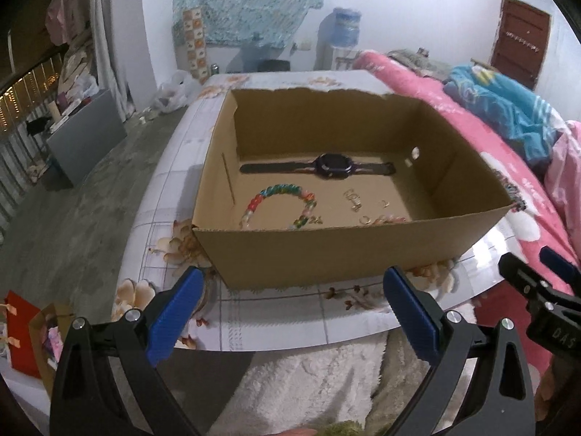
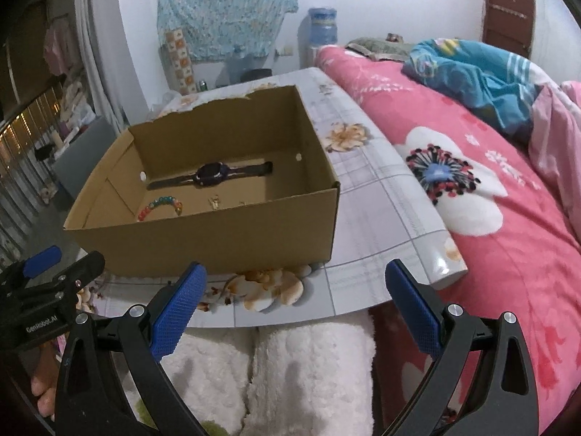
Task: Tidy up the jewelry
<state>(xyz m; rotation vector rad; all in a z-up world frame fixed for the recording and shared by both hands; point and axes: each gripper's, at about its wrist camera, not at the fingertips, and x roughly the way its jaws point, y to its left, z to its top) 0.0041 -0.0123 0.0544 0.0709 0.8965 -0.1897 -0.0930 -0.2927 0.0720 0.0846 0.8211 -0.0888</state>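
- The cardboard box (image 1: pixel 326 247) stood on the flower-patterned table (image 1: pixel 363 309) beside the bed (image 2: pixel 508 254), its top open.
- Inside lay the dark watch (image 1: pixel 328 167), strap stretched flat along the far wall, the coloured bead bracelet (image 1: pixel 279 200) nearer the front left, and a few small gold pieces (image 1: pixel 356 200) scattered to its right, all apart from one another.
- The left tongs (image 1: pixel 290 309) and right tongs (image 2: pixel 294 305) both hung released, fingers spread wide, holding nothing, short of the box's near wall.
- This scene fitted either jewelry already gathered in the box or pieces waiting to be sorted out of it; the pictures did not settle which.
- Any reach inside would, I judge, need to come down over the tall near wall, not through it.
- The gold bits looked tiny and flat; pinching one would call for fingertips set squarely and closed slowly.
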